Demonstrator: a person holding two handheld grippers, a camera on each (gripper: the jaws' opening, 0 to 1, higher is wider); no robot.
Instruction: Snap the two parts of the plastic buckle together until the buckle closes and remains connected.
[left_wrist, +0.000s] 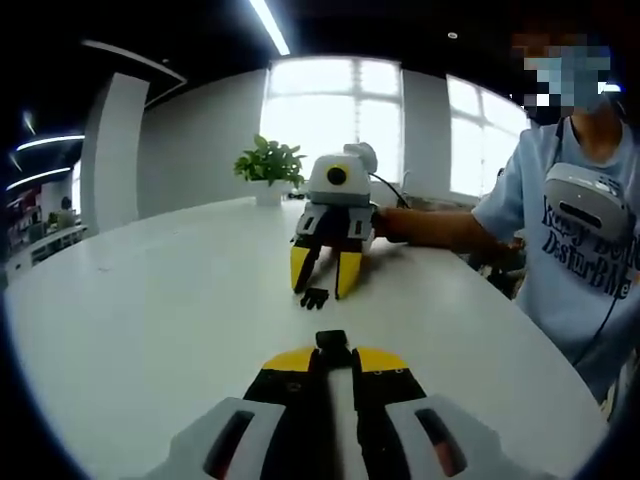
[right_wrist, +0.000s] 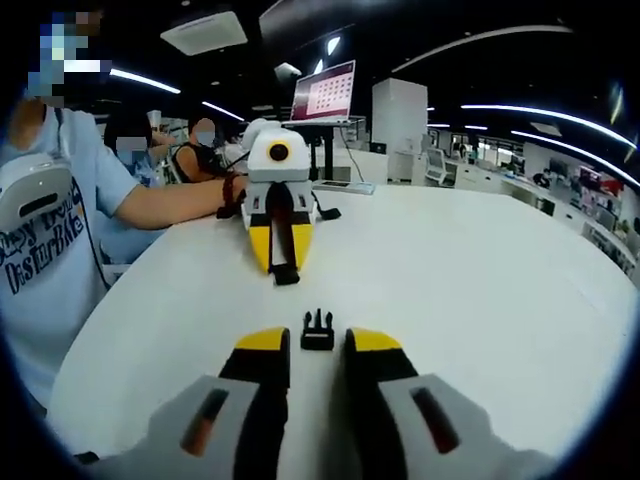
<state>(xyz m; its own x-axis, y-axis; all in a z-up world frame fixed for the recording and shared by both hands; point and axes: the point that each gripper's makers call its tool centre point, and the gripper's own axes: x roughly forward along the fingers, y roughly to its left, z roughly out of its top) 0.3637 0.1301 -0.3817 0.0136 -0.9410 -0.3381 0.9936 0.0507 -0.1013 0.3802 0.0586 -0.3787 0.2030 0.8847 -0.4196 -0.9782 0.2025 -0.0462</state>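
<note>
My left gripper (left_wrist: 333, 357) is shut on one black buckle part (left_wrist: 332, 342), which sticks out past its yellow tips just above the white table (left_wrist: 150, 300). In the right gripper view the same left gripper (right_wrist: 285, 266) faces me, with that buckle part (right_wrist: 286, 276) at its tips. The second, pronged buckle part (right_wrist: 317, 330) lies flat on the table, level with the open tips of my right gripper (right_wrist: 318, 342) and between them. From the left gripper view, the right gripper (left_wrist: 323, 288) stands open over that pronged part (left_wrist: 314, 297). The two parts lie apart.
A person in a light blue shirt (left_wrist: 585, 230) holds both grippers from the table's side. A potted plant (left_wrist: 270, 165) stands at the far edge, and a laptop on a stand (right_wrist: 325, 92) at the other end. Other people sit behind (right_wrist: 195, 150).
</note>
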